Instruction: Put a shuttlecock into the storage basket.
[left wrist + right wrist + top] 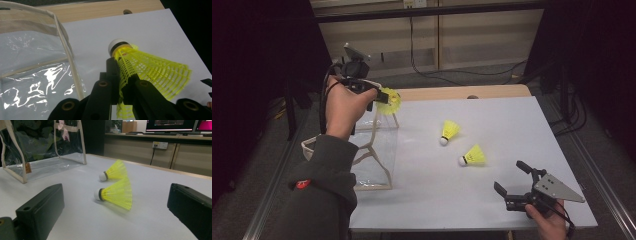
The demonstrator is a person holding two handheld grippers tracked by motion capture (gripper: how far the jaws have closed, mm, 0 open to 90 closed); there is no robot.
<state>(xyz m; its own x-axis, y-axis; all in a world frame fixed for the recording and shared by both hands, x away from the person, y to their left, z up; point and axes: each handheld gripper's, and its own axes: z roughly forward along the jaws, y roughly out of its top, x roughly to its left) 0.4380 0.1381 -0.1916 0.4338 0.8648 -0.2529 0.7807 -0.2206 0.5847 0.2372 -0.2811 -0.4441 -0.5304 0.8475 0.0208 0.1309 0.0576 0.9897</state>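
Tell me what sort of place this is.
Probably an office or lab room set up for recording: a white-topped table, monitors on a long counter, a wall socket with cables, and aluminium rails framing the table.

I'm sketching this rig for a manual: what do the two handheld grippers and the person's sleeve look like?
Both are black with two blocky jaws. The left gripper trails a black cable and its jaws have round brass-coloured holes. The right gripper carries a grey three-cornered plate with small holes. The left arm wears a dark grey sleeve bearing a small red patch.

Grey sleeve (324,200) with red patch, black grippers, brass-ringed screw holes (near the fingers), grey three-cornered plate (557,188), trailing black cable (325,97)
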